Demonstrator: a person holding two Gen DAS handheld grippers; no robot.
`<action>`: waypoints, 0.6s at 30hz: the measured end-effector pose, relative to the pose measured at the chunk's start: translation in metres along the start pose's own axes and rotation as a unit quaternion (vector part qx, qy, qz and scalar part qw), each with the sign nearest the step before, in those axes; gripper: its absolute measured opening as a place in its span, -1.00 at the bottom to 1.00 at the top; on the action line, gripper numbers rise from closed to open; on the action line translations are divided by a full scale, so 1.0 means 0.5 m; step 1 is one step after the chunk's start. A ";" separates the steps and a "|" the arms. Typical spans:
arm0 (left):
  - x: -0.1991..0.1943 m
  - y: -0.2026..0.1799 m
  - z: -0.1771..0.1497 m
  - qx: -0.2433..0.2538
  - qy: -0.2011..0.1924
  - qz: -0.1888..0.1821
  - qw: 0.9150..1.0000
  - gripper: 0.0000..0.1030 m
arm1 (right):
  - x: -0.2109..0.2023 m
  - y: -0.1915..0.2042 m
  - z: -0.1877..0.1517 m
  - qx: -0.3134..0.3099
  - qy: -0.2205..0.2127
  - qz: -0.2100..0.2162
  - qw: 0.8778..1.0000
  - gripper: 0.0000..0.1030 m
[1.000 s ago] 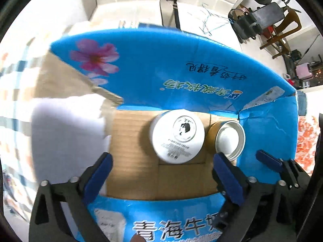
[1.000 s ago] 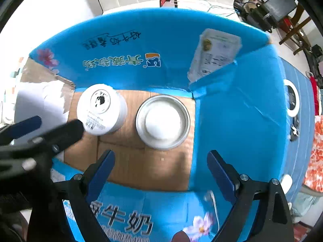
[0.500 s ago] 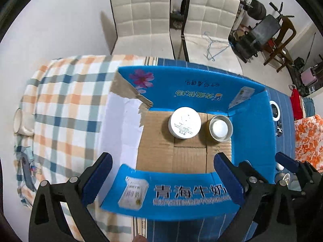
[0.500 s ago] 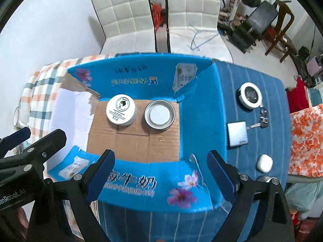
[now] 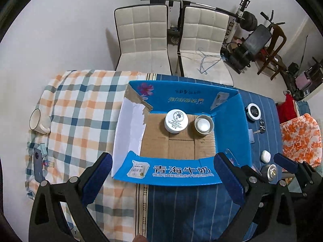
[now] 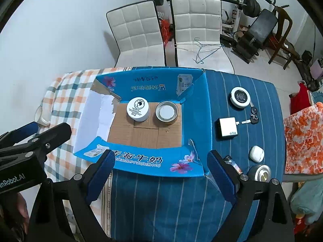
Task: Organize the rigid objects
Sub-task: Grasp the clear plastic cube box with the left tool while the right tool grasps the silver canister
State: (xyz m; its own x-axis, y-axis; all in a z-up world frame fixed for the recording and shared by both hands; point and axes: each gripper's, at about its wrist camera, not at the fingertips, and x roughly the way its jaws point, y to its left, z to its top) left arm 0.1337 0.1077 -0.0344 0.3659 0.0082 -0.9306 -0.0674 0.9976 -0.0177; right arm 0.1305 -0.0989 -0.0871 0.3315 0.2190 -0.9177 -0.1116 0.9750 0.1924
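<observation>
Two grippers, left gripper (image 5: 163,173) and right gripper (image 6: 161,173), hang spread and empty above the blue box (image 6: 201,121); charger (image 6: 227,128), keys (image 6: 253,117) and earbud case (image 6: 256,153) lie beside it.

In the box (image 6: 198,121), the jar (image 6: 137,109) stands left of the tin (image 6: 166,112), both near its far wall.

The right claw's own fingers (image 6: 222,178) cover part of the round metal tin (image 6: 260,173) and a small packet (image 6: 232,164) on the surface, the box's near flap (image 5: 171,171) hides the cloth beneath, and the print on the white jar lid (image 6: 137,105) is too small to read.
</observation>
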 end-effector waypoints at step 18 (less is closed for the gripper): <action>0.157 -0.413 -0.123 0.151 0.080 -0.081 0.982 1.00 | 0.079 -0.560 -0.252 0.214 0.069 -0.130 0.966 0.84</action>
State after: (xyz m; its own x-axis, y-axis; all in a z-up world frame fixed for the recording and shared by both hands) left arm 0.1191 -0.1018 -0.1264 0.1964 -0.1383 -0.9707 0.2659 0.9604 -0.0830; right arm 0.0570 -0.3679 -0.2211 0.1640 -0.0133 -0.9864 0.3656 0.9295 0.0483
